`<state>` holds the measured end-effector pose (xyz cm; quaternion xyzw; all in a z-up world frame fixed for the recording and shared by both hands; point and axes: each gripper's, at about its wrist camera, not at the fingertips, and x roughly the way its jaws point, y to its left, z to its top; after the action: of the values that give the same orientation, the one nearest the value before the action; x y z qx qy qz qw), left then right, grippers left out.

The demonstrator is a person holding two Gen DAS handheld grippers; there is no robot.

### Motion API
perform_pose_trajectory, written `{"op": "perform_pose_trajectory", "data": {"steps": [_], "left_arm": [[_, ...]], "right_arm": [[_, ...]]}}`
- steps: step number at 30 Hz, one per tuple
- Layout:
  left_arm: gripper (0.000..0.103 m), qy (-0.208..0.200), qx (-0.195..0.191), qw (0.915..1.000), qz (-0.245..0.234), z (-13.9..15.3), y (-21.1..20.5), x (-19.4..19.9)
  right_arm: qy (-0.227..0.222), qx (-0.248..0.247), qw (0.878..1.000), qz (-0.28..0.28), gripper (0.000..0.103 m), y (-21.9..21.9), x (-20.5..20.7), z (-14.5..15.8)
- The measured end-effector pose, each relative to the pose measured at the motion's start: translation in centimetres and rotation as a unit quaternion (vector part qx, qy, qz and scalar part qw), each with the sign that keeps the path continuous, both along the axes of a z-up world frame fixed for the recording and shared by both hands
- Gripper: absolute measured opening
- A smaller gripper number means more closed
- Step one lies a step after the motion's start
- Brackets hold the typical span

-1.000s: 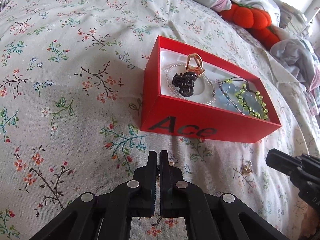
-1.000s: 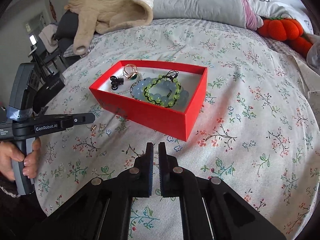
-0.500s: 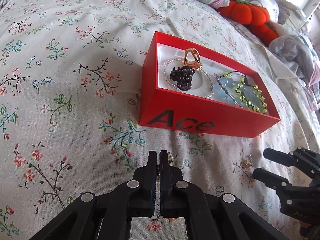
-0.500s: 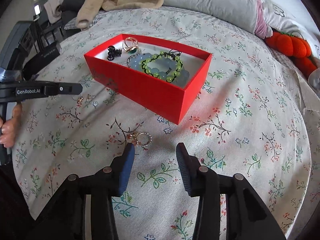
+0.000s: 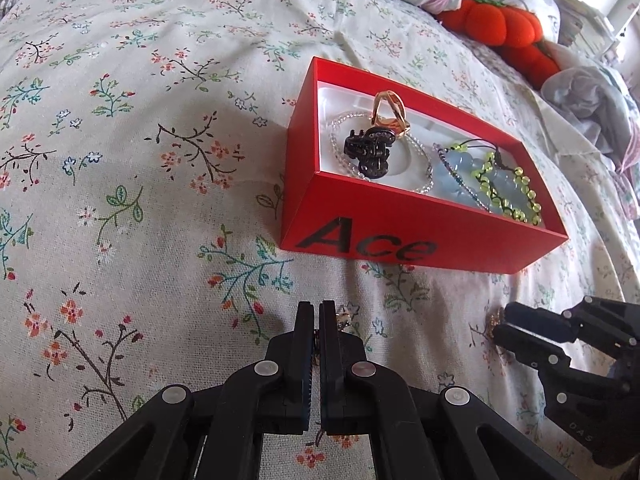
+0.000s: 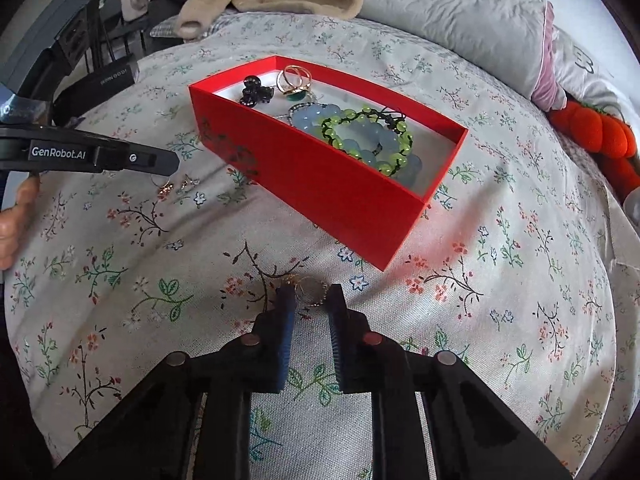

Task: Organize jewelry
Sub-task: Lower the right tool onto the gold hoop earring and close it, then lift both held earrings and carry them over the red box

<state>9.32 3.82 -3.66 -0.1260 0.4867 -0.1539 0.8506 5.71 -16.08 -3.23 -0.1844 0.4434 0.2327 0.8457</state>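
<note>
The right gripper [image 6: 309, 295] is released, its 2 black fingers set apart on either side of a small silver beaded ring [image 6: 313, 289] lying on the floral cotton bedspread [image 6: 500, 280], just in front of the near corner of the red cardboard box [image 6: 320, 176]. A tiny gold piece touches that ring on its left; whether the fingers touch the ring cannot be told.

The left gripper [image 5: 315, 309] is clenched, its fingers pressed together with nothing visibly between them, low over the bedspread in front of the box's long printed side. A small gold earring [image 6: 165, 189] lies just beside its tip.

Inside the box, nearest the right gripper, a green beaded bracelet [image 6: 370, 136] rests on a pale blue beaded bracelet [image 6: 316, 118]. Toward the far end sit a black plastic hair claw [image 5: 370, 152] and a gold ring [image 5: 389, 114].

Beyond the box, an orange plush pumpkin [image 5: 496, 26] lies against a grey pillow [image 6: 452, 20].
</note>
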Motion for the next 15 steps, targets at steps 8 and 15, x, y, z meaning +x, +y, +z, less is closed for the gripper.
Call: {"op": "perform_pose_trajectory", "data": {"steps": [8, 15], "left_arm": [[0.0, -0.009, -0.003, 1.0, -0.002, 0.7, 0.2, -0.2], [0.0, -0.011, -0.003, 0.9999, -0.006, 0.9, 0.1, -0.5]], "right_arm": [[0.015, 0.023, 1.0, -0.015, 0.004, -1.2, -0.2, 0.4], [0.037, 0.022, 0.999, -0.029, 0.006, -2.3, -0.6, 0.9]]}}
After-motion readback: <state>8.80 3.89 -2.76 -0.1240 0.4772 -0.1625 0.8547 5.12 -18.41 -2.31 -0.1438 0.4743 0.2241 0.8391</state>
